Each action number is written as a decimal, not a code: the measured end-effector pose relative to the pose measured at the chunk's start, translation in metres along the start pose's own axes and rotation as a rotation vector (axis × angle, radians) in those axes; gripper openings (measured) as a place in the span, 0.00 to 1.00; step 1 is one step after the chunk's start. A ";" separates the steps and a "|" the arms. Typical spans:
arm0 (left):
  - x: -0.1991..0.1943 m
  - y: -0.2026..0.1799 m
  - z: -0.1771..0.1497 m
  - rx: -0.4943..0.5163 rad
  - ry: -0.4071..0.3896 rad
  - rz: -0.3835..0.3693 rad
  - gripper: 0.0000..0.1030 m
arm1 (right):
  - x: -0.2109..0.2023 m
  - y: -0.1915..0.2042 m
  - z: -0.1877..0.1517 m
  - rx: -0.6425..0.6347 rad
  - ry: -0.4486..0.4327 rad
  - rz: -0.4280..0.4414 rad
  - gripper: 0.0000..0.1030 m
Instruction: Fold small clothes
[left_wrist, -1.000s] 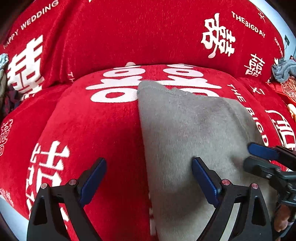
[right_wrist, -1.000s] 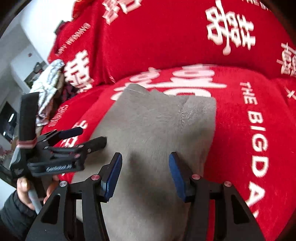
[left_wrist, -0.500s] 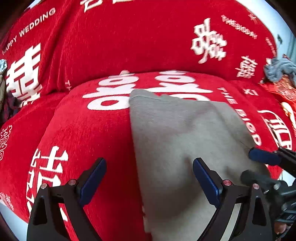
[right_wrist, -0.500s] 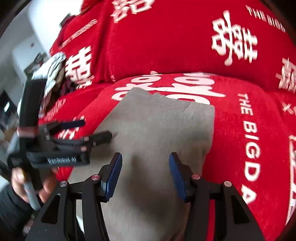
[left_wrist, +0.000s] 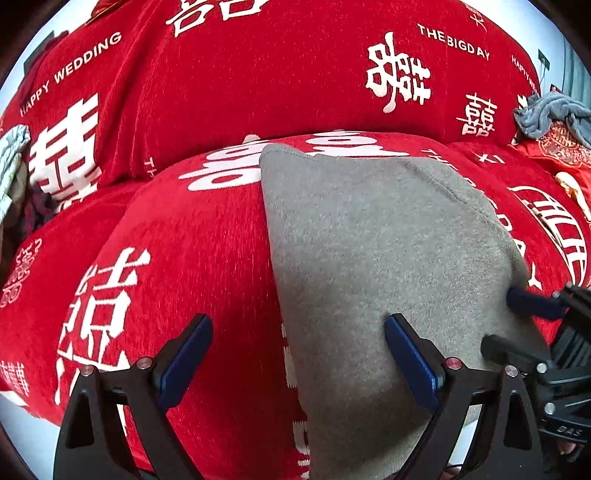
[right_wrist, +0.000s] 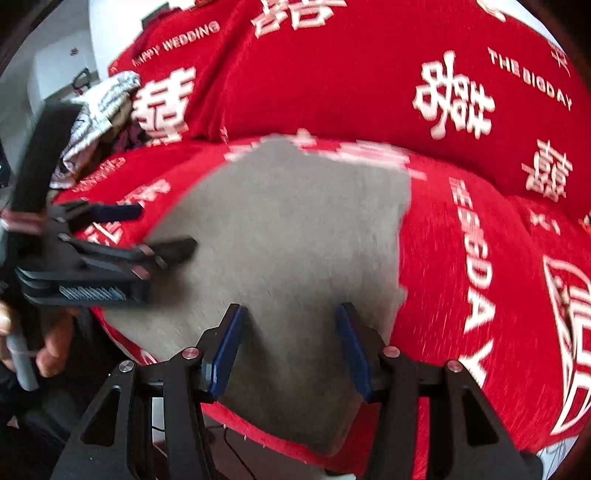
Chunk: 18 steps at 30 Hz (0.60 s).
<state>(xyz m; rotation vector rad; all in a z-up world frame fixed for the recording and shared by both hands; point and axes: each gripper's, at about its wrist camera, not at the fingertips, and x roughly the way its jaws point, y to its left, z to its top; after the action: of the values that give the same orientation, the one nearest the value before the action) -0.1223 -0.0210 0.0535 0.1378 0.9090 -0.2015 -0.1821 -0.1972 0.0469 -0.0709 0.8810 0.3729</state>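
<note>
While the left view shows a blue-grey rag, the blurred right view apparently shows striped cloth; both grippers hover released over a grey garment.

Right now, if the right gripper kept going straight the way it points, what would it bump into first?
Most likely the soft grey folded cloth lying on the red sofa cover with white lettering. The right gripper has open jaws, both over the cloth; how far is unclear.
</note>
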 end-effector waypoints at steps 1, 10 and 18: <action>0.000 0.000 -0.002 -0.002 -0.001 -0.004 0.93 | -0.001 -0.002 -0.004 0.007 -0.008 0.006 0.54; -0.002 0.002 -0.013 -0.012 -0.006 -0.009 0.93 | -0.007 -0.003 -0.014 -0.001 0.001 0.000 0.54; -0.019 -0.003 -0.021 0.018 -0.010 0.024 0.93 | -0.019 0.006 -0.009 -0.031 0.039 -0.032 0.55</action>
<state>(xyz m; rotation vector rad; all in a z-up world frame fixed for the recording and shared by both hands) -0.1499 -0.0173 0.0558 0.1643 0.8958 -0.1882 -0.2017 -0.1991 0.0567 -0.1209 0.9117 0.3559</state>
